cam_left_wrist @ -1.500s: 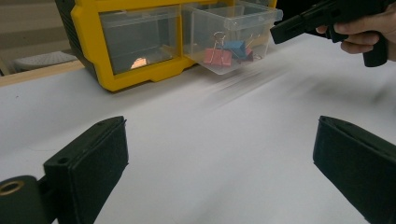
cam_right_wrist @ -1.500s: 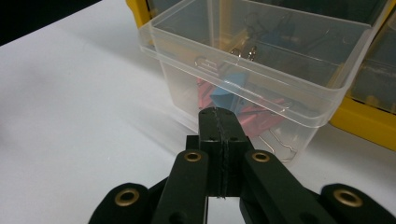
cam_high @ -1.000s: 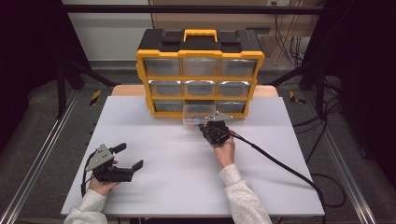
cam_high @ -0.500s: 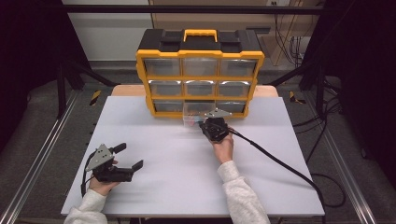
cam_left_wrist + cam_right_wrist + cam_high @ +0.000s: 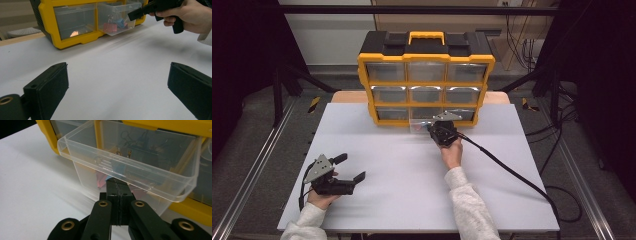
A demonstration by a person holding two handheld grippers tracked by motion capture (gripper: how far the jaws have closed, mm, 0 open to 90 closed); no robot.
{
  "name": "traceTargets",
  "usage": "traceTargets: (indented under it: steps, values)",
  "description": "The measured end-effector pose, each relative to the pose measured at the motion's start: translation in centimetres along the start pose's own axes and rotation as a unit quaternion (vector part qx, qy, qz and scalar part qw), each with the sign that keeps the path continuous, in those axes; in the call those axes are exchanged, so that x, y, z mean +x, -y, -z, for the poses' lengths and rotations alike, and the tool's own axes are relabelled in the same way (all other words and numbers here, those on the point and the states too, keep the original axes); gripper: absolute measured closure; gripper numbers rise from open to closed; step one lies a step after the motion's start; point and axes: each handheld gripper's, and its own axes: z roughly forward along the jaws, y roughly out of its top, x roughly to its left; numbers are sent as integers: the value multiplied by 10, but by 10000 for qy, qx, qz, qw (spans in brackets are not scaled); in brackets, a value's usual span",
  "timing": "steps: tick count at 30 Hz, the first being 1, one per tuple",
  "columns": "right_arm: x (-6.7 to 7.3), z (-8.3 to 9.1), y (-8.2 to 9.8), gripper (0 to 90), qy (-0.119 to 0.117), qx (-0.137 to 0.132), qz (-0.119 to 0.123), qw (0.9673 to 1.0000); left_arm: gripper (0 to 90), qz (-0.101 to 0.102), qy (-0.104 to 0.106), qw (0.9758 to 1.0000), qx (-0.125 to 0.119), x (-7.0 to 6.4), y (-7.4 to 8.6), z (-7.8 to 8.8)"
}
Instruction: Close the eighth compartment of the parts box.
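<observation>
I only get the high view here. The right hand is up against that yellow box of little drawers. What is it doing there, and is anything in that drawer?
Observer: The right gripper has its jaws shut, with their tips tucked under the front lip of a clear drawer that is pulled partway out.
Operator: Which drawer is it?
Observer: In the left gripper view it is the middle one of the bottom row of the organizer.
Operator: And inside?
Observer: Binder clips: a pink one and a blue one show through the clear wall.
Operator: What about the other hand?
Observer: The left gripper has its jaws wide open over bare table, with nothing between them.
</observation>
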Motion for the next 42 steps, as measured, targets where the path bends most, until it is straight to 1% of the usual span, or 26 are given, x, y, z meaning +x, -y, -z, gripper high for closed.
traceTargets:
  steps: [5,9,12,15,19,21,22,24,27,29,30,32,34,36,38,42]
  values:
    - [-4,-4,-2,900,78,33,30,10000,28,13,-3,10000,-9,0,0,0]
    - [-6,-7,-4,900,123,15,120,9999,28,11,-2,10000,-10,0,0,0]
    - [-7,-10,-5,900,144,21,144,9998,28,3,-3,10000,4,1,0,0]
    - [-8,-13,-8,900,165,14,110,9998,28,8,-5,10000,4,1,0,0]
    - [-7,-18,-11,900,164,-44,172,9997,28,42,-16,10000,-24,1,0,1]
    - [-8,-19,-12,900,173,-38,128,9998,28,35,-16,10000,-21,1,0,1]
    - [-9,-20,-12,900,189,-39,174,9997,28,22,-16,10000,-6,1,0,1]
    - [-8,-20,-13,900,193,-6,160,9997,28,14,-11,10000,0,1,0,0]
    - [-9,-22,-14,900,243,-18,272,9993,28,19,-19,10000,1,1,0,0]
    - [-8,-23,-15,900,244,-12,226,9994,28,23,-21,10000,-12,1,0,1]
    - [-9,-24,-15,900,241,-23,243,9994,28,21,-23,10000,-16,1,0,1]
    - [-9,-25,-16,900,274,-38,327,9991,28,18,-21,10000,-11,1,0,0]
    - [-10,-26,-17,900,276,-28,286,9992,28,11,-14,10000,4,1,0,0]
    - [-11,-28,-18,900,290,-26,319,9991,28,6,-3,10000,2,1,0,0]
    - [-11,-29,-18,900,306,-23,278,9991,28,21,-8,10000,1,1,0,0]
    - [-13,-31,-19,900,346,-22,327,9989,28,12,-13,10000,0,1,0,0]
